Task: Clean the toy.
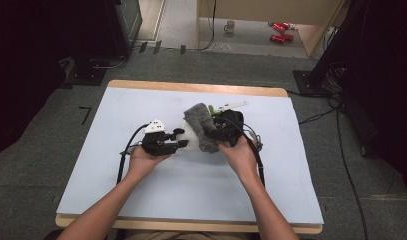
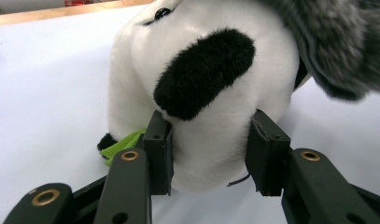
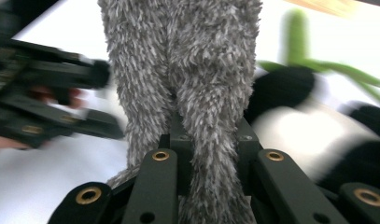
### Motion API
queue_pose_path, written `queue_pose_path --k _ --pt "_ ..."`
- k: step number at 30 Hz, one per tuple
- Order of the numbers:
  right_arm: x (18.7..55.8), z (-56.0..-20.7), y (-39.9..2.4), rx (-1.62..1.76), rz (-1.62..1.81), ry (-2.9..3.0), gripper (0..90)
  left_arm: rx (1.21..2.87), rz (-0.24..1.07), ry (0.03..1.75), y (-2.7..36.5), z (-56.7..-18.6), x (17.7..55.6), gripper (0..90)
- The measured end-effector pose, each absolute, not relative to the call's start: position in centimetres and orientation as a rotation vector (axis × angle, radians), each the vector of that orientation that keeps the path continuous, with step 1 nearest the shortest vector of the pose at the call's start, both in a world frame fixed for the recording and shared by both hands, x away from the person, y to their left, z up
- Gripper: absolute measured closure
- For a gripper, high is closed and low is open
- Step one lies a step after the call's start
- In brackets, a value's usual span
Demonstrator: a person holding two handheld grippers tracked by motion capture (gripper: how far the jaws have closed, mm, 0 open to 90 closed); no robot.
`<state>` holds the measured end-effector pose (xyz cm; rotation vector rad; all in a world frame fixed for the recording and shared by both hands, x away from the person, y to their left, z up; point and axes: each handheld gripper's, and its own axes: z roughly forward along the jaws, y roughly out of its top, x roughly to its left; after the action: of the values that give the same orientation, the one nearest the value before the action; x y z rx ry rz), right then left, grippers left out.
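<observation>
From above, I stand at the pale blue table top [image 1: 141, 200], forearms coming in from the near edge, a black two-jaw tool in each hand. My left gripper [image 1: 180, 138] points at the white-and-black plush panda toy [image 1: 192, 136] lying mid-table; my right gripper [image 1: 214, 131] sits just beside it, under a shaggy grey fleece cloth [image 1: 202, 125] draped over the toy. Most of the panda is hidden beneath cloth and tools here; a bit of green and a white strip poke out behind it, too small to make out. A mug [image 1: 230, 26] and red items [image 1: 280, 31] sit on the floor beyond the table.

From my left gripper [image 2: 210, 156], the view is close: the pads [image 2: 159, 154] press into either side of the panda [image 2: 201, 93], denting the white plush below a black patch, so this tool is clamped on the toy. A glossy eye shows at the top edge; a green scrap [image 2: 124, 142] peeks from beneath. The grey cloth [image 2: 337, 42] overhangs at upper right, cut off by the frame.

From my right gripper [image 3: 211, 161], the jaws are pinched together on a fold of the grey cloth [image 3: 187, 65], which rises out of frame. Behind it the panda [image 3: 295, 126] and green strands are blurred; my left gripper [image 3: 47, 93] is smeared at left.
</observation>
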<state>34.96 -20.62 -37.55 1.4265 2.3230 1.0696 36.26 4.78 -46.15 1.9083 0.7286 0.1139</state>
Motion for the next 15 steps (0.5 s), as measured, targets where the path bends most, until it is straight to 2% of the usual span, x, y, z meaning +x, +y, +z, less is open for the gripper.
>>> queue_pose_path --k 2,10,15 --pt "35.0 -37.7 -22.4 1.508 1.117 2.313 77.1 1.914 0.123 0.711 4.6 -46.1 36.1 57.7" --pt "34.8 -37.2 -24.3 1.528 1.118 2.261 77.1 1.907 0.103 0.723 4.7 -46.2 36.2 57.6" --pt "34.7 -36.5 -26.9 1.608 1.142 2.174 77.0 1.904 0.095 0.724 4.8 -46.2 36.3 57.6"
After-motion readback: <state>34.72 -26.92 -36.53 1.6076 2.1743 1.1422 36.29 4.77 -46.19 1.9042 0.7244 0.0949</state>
